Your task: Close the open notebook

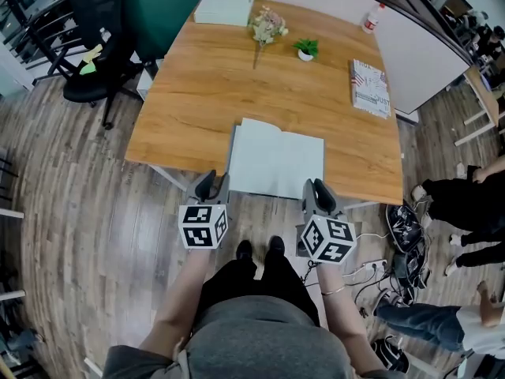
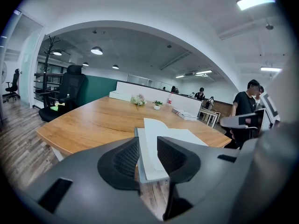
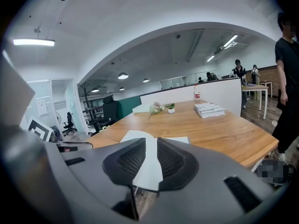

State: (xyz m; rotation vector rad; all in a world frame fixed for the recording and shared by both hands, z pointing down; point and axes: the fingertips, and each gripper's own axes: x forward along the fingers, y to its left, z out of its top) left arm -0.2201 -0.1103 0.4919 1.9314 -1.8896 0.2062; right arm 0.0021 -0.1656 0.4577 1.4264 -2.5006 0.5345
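The open notebook (image 1: 276, 163) lies flat with blank white pages on the wooden table (image 1: 197, 109), close to its near edge. In the left gripper view the notebook (image 2: 187, 136) shows beyond the jaws, one page slightly lifted; in the right gripper view the notebook (image 3: 135, 135) lies straight ahead. My left gripper (image 1: 211, 188) hangs just off the table edge by the notebook's near left corner. My right gripper (image 1: 318, 196) hovers by its near right corner. Both the left gripper (image 2: 147, 146) and the right gripper (image 3: 150, 155) stand open by a narrow gap, holding nothing and touching nothing.
Far back on the table are a white box (image 1: 226, 6), dried flowers (image 1: 267, 26), a small potted plant (image 1: 306, 50), a bottle (image 1: 371, 20) and a stack of books (image 1: 370, 88). A black office chair (image 1: 106, 46) stands left. People and bags (image 1: 406, 227) are on the right.
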